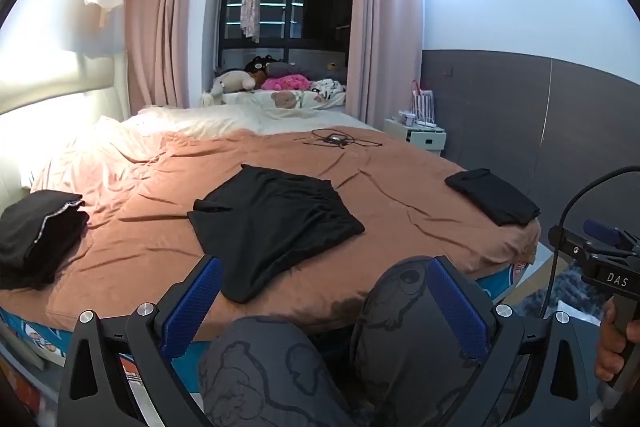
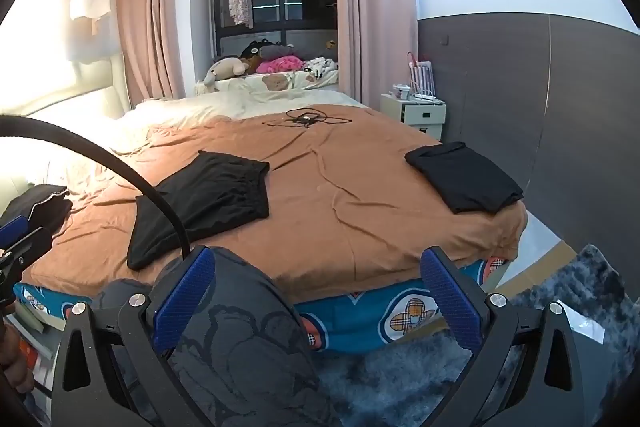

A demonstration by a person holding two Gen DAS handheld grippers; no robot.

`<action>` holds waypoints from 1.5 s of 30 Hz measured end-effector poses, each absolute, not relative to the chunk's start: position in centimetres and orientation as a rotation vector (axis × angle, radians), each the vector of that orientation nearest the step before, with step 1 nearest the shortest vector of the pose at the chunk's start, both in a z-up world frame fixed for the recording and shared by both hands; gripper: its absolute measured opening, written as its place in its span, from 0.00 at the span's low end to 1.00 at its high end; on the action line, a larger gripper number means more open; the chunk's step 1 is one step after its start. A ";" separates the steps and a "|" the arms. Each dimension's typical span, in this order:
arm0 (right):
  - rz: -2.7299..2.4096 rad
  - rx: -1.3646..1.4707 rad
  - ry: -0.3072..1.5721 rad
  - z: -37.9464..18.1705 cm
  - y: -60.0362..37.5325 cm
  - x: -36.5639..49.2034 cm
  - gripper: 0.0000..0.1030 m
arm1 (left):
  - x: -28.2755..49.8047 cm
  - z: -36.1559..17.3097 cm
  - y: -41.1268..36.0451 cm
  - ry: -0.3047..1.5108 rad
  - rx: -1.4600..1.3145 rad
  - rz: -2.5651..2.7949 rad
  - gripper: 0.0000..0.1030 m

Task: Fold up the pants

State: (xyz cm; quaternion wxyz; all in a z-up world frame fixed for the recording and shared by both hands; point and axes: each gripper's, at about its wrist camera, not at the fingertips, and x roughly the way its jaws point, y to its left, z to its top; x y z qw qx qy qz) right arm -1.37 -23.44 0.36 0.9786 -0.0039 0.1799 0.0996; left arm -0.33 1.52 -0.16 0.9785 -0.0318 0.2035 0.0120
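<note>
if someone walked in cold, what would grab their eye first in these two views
Likely the big bed with its rust-brown cover, and the black pants lying partly folded near its middle. Two folded black garments frame it, a stack at the left edge and a neat one on the right corner. Close up, both the left gripper and right gripper stand open and empty over the person's knees.

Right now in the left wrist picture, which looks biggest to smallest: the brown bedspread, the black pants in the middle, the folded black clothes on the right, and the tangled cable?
1. Brown bedspread
2. Black pants
3. Folded black clothes
4. Tangled cable, though it lies farthest away, so it may look smaller than it is.
</note>
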 end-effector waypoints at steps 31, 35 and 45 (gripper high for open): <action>0.211 -0.005 0.349 0.7 -23.9 -2.4 1.00 | -1.8 0.4 0.7 0.397 -0.060 0.022 1.00; 0.212 -0.004 0.346 0.7 -24.0 -2.5 1.00 | -2.0 0.4 0.9 0.395 -0.060 0.027 1.00; 0.222 -0.015 0.342 0.6 -23.6 -2.5 1.00 | -2.2 0.5 1.3 0.387 -0.063 0.034 1.00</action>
